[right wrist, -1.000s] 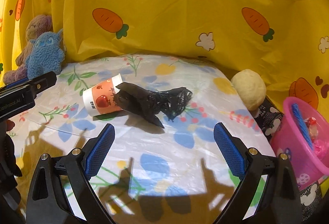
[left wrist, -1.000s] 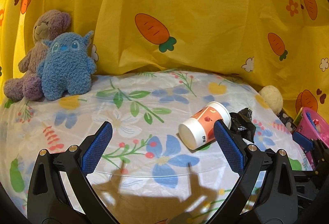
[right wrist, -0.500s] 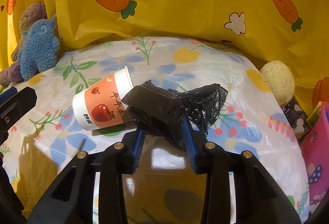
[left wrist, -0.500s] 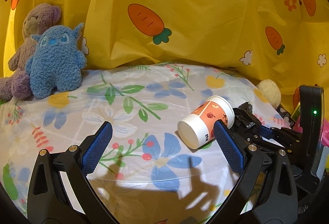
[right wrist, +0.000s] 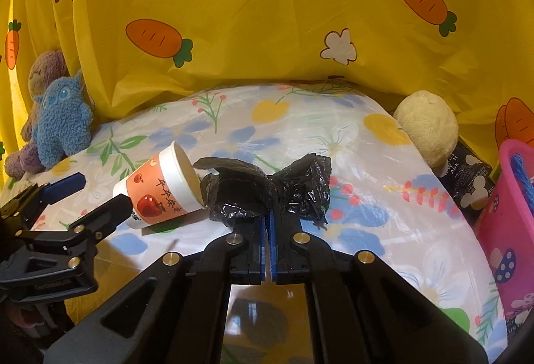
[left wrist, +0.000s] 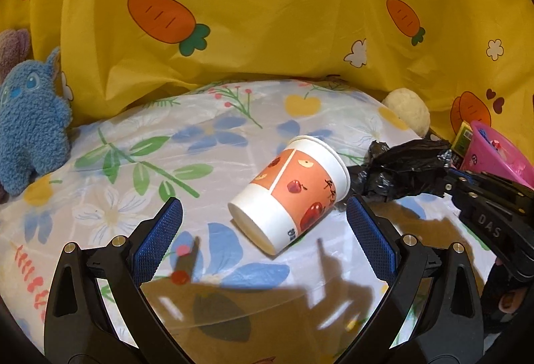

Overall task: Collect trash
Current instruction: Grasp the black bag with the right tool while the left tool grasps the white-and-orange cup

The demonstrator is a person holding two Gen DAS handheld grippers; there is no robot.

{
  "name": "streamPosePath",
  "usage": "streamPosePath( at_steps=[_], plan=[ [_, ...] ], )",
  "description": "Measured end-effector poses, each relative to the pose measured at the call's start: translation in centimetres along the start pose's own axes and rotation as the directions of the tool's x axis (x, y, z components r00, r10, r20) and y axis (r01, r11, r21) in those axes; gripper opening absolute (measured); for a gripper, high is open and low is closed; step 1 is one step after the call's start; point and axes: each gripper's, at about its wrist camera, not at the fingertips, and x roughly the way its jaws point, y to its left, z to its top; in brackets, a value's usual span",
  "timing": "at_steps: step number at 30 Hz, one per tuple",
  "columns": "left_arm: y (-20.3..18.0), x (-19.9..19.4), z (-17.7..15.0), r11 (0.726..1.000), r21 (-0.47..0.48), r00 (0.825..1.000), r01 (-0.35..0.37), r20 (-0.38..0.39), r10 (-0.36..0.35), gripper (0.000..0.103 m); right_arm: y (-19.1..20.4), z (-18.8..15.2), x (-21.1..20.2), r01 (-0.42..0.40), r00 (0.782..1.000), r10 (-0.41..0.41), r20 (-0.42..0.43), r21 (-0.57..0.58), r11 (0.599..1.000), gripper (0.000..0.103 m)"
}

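Trash half gathered: bag pinched, cup not yet taken.

Left wrist view: the left gripper (left wrist: 263,220) has its jaws wide apart either side of the paper cup (left wrist: 288,193), which lies tipped over on the flowered table (left wrist: 207,137), and neither pad touches it. The right gripper (left wrist: 447,180) reaches in from the right, gripping the black plastic bag (left wrist: 405,168) just beside the cup's rim.
Right wrist view: the right gripper's jaws have just closed, clamped on the crumpled bag's middle; the bag seems to rest on the table, though that is hard to tell. Nothing looks binned, and the pink basket (right wrist: 504,230) stands at the right edge.
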Motion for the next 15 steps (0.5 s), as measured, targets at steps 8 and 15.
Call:
streamPosePath(
  at_steps=[8, 15],
  plan=[
    [-1.1, 2.7, 0.3, 0.995, 0.035, 0.992, 0.095, -0.082, -0.092, 0.092, -1.6, -0.6, -1.9, 0.001, 1.0, -0.001, 0.027, 0.018, 1.0, 0.003],
    [-1.5, 3.2, 0.0, 0.992, 0.04, 0.987, 0.121, -0.112, -0.116, 0.074, -2.1, -0.9, -2.7, -0.006, 0.999, 0.005, 0.037, 0.023, 1.0, 0.003]
  ],
)
